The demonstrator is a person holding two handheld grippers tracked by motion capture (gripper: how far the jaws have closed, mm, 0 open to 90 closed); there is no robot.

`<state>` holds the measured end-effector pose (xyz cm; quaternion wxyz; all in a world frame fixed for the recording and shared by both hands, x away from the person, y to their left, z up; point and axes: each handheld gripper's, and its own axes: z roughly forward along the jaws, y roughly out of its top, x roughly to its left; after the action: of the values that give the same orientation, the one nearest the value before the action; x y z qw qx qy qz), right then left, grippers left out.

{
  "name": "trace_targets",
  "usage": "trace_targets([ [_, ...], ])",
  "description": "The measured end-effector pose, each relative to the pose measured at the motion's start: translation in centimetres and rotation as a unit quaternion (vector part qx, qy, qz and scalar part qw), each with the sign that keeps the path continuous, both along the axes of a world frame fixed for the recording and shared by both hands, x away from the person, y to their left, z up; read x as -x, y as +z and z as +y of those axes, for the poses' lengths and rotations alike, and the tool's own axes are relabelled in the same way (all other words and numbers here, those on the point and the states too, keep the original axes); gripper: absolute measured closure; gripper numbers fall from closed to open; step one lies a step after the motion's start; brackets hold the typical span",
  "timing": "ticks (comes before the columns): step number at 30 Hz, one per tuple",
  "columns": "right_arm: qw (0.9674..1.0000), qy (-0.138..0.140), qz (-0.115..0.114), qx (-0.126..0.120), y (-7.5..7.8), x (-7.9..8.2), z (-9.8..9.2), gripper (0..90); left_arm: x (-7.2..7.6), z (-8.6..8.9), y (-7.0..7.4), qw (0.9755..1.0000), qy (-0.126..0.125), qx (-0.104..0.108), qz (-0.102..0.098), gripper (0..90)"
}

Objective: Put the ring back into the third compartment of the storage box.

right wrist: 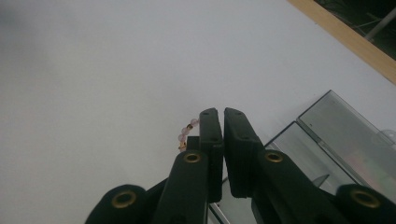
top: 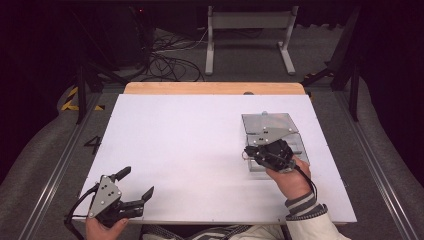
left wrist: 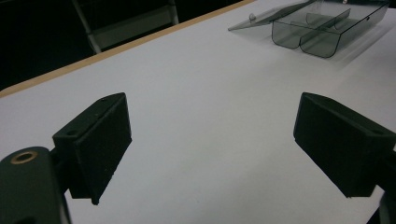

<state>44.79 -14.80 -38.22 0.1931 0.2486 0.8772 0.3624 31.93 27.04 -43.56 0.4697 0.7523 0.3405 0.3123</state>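
Down at the near left corner of the white bench (top: 190, 145), the left hand-held gripper (top: 136, 183) sits in the person's left hand (top: 102, 229), its 2 jaws spread wide with nothing between them; the left gripper view shows bare white surface between the 2 black pads (left wrist: 100, 140). On the floor left of the bench, a dark numeral 4 (top: 93, 144) is marked beside the rail.

Further right, a smoky clear plastic box (top: 272, 135) lies on the bench's right half with its lid (top: 267, 121) swung open toward the far edge. From the left gripper view the box (left wrist: 322, 28) shows 2 compartments split by a divider, and I can make out nothing inside them.

Over the box's near left corner, the right hand-held gripper (top: 248, 152) is held by the right hand (top: 290, 180), a striped cuff at the wrist. In the right gripper view its jaws are pressed together, pinching a string of pale pink beads with small gold pieces (right wrist: 186, 135), which curls out at the left jaw's side, above the bench and just beside the box (right wrist: 327, 140). No label shows on the box.
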Motion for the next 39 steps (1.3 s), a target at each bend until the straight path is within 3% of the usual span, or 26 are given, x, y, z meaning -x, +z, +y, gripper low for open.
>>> trace_targets([
  [19, 0.9973, -0.068, -0.015, -0.024, 1.1, -0.6, -4.6, 86.6, 0.0, -0.1, 0.0, 1.0000, 0.000, 0.002, 0.001, 11.6],
  [39, 0.9895, -0.135, -0.021, -0.047, 1.2, -1.1, -8.3, 86.6, 0.0, -0.1, 0.0, 1.0000, 0.000, 0.001, 0.001, 11.6],
])
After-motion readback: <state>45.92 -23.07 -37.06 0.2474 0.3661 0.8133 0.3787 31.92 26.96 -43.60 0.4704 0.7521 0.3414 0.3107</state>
